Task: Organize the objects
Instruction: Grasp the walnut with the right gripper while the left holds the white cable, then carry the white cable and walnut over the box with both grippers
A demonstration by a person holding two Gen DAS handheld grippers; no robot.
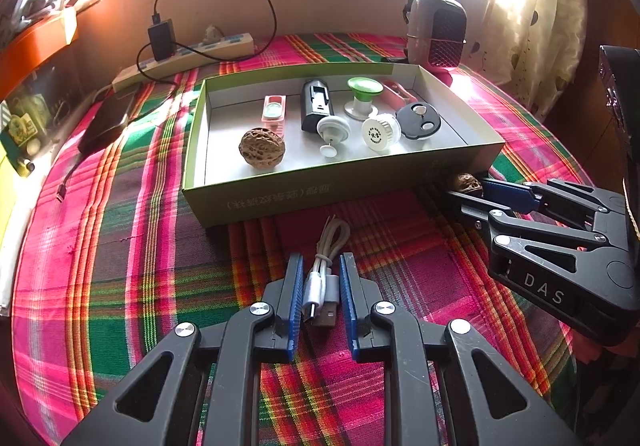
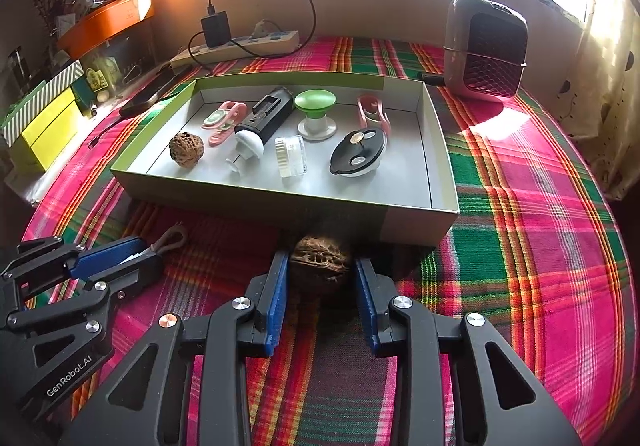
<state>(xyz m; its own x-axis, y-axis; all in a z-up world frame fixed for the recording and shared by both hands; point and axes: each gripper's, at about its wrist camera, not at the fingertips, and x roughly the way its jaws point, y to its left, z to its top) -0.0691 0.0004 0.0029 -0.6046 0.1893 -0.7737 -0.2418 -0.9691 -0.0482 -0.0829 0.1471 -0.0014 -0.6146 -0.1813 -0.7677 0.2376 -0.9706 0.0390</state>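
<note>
My left gripper (image 1: 320, 266) has its blue pads closed in on a bundled white USB cable (image 1: 320, 286) that lies on the plaid tablecloth (image 1: 120, 246) just in front of the box; the pads sit against both sides of the coil, so I read that as clamped. The cable is folded into a short hank, its loop pointing toward the box and its metal plug ends facing back between my fingers.

My right gripper (image 2: 322, 266) is closed around a walnut (image 2: 320, 258), brown and deeply wrinkled, resting on the cloth right against the near wall of the box. Both pads appear to touch its sides.

The box (image 1: 280, 198) is a shallow green cardboard tray with a pale grey inside and printed characters on its near wall. It stands in the middle of the table. In it lie:
- a second walnut (image 1: 262, 152) near the front left
- a pink clip-like piece (image 1: 274, 114) behind it
- a black oblong gadget (image 1: 316, 106) lying lengthwise
- a small white knob on a stem (image 1: 332, 134) touching the black gadget's near end
- a green-topped knob on a white base (image 1: 362, 96)
- a white ribbed round cap (image 1: 380, 132) with a printed face
- a black round lid (image 1: 418, 120) with two small discs on it
- another pink piece (image 1: 396, 90) at the back right

Beyond the box a power strip (image 1: 188, 58) with a black charger plugged in lies by the wall, and a grey and maroon heater (image 1: 436, 34) stands at the back right
</note>
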